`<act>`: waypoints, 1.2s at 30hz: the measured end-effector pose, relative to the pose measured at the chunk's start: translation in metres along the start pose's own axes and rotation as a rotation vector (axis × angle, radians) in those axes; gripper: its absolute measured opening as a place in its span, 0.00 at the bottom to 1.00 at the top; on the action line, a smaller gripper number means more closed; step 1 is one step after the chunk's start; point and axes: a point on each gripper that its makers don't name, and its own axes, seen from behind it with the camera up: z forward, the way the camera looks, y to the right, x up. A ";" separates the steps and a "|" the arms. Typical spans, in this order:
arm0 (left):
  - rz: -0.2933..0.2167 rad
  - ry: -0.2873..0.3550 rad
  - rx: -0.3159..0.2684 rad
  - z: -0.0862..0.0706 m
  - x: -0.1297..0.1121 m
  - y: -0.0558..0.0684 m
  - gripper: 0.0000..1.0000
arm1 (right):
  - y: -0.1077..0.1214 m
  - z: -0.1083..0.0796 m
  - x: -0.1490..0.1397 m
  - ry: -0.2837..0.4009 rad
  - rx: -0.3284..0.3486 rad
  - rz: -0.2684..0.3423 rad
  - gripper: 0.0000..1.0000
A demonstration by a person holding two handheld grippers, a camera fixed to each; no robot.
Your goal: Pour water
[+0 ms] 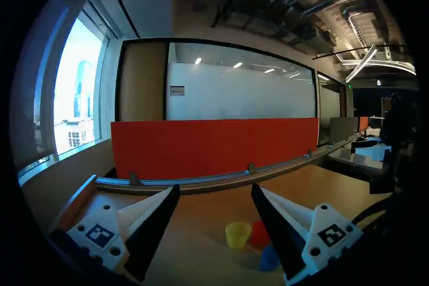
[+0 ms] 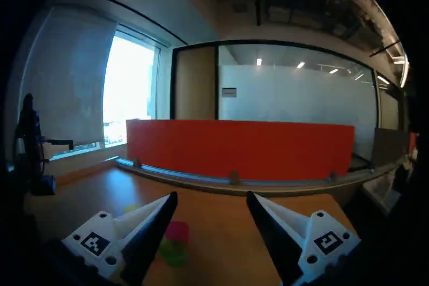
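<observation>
Both grippers held above a wooden table [image 1: 204, 216], looking toward a red partition [image 1: 214, 146] along its far edge, with a bright window [image 1: 78, 98] to the side. In the left gripper view, the left gripper [image 1: 213, 186] has its fingers spread wide, holding nothing. Three cups stand close together on the table near its right finger: a yellow cup [image 1: 237, 234], a red cup [image 1: 259, 232] just beside it, and a blue cup [image 1: 268, 259] nearer the camera. In the right gripper view, the right gripper [image 2: 211, 194] is likewise spread and empty. A pink cup [image 2: 177, 231] and a green cup [image 2: 172, 251] sit beside its left finger, the green one in front and partly hidden.
</observation>
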 end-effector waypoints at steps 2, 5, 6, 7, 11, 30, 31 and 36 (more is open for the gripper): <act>0.002 -0.005 -0.042 0.001 -0.001 0.009 0.99 | -0.005 0.000 0.003 0.000 0.035 -0.007 1.00; 0.004 -0.011 -0.115 0.001 -0.003 0.023 0.99 | -0.016 0.001 0.007 0.004 0.099 -0.019 1.00; 0.004 -0.013 -0.140 0.001 -0.003 0.028 0.99 | -0.021 0.001 0.009 0.005 0.124 -0.024 1.00; 0.001 -0.014 -0.156 0.001 -0.003 0.031 0.99 | -0.026 0.000 0.009 0.002 0.148 -0.032 0.99; -0.013 -0.015 -0.217 0.001 -0.001 0.043 0.99 | -0.044 -0.001 0.011 -0.009 0.233 -0.065 1.00; 0.040 -0.057 -0.370 -0.001 -0.005 0.066 0.99 | -0.068 0.007 0.008 -0.069 0.399 -0.096 1.00; 0.043 -0.063 -0.379 -0.001 -0.007 0.068 0.99 | -0.068 0.008 0.006 -0.079 0.404 -0.100 0.99; 0.063 -0.101 -0.417 0.003 -0.021 0.074 0.99 | -0.068 0.010 -0.003 -0.126 0.429 -0.127 1.00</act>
